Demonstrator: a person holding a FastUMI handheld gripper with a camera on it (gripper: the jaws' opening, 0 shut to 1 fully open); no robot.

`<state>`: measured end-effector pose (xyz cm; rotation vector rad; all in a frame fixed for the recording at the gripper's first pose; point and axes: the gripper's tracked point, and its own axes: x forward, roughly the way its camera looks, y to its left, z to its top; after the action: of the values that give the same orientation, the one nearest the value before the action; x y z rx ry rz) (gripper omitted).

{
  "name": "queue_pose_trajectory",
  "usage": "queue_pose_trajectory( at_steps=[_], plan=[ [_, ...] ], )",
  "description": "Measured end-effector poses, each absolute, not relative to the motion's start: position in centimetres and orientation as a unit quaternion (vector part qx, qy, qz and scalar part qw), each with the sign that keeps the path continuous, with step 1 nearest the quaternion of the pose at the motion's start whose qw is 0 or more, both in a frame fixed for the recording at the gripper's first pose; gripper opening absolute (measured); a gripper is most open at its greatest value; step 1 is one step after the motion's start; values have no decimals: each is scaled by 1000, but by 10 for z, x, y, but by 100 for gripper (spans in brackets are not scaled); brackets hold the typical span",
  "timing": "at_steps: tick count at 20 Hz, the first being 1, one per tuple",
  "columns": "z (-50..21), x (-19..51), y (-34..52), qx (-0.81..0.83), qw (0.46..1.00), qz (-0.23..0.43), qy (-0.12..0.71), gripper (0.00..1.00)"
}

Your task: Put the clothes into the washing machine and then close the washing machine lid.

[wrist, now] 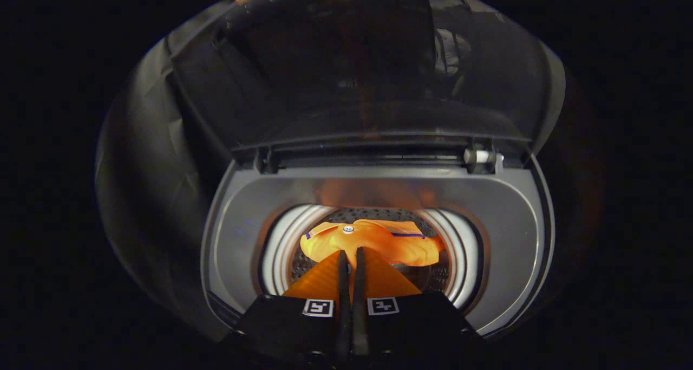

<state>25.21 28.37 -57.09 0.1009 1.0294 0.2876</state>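
Gripper [351, 253] pointed down into the open washing machine [509, 207]. Fingers stood almost together, only a thin dark slit between them. Tips lay against the near edge of the orange garment [379, 240], which sat down in the drum [281, 245], just ahead of and beyond the fingers. Could not tell for certain whether a fold of cloth was pinched in the slit or the tips merely touched it — judged closed or nearly so, grip unconfirmed.

Lid [346, 77] stood raised behind the opening, dark and see-through, hinge [479, 156] along the back rim. Garment carried a small white button-like fitting [348, 229] and thin blue trim.

Risks, as judged from here:
- If cloth was caught between the fingers, pulling back would drag the garment up out of the drum or leave it draped over the rim, and the lid would then shut on fabric.
- Fingers sat low inside the opening — a careless lift could knock the grey rim.
- The lid was not yet down; pushing it from too near the hinge could let the gripper slip off its smooth surface, and a hard shove could slam it.
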Motion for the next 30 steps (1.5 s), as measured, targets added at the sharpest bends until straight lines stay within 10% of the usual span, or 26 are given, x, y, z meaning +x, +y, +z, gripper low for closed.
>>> queue_pose_trajectory(
  at_steps=[7,30],
  plan=[
    [-599,246,277,54,853,112,508,15],
    [-484,234,267,55,897,109,425,95]
  ],
)
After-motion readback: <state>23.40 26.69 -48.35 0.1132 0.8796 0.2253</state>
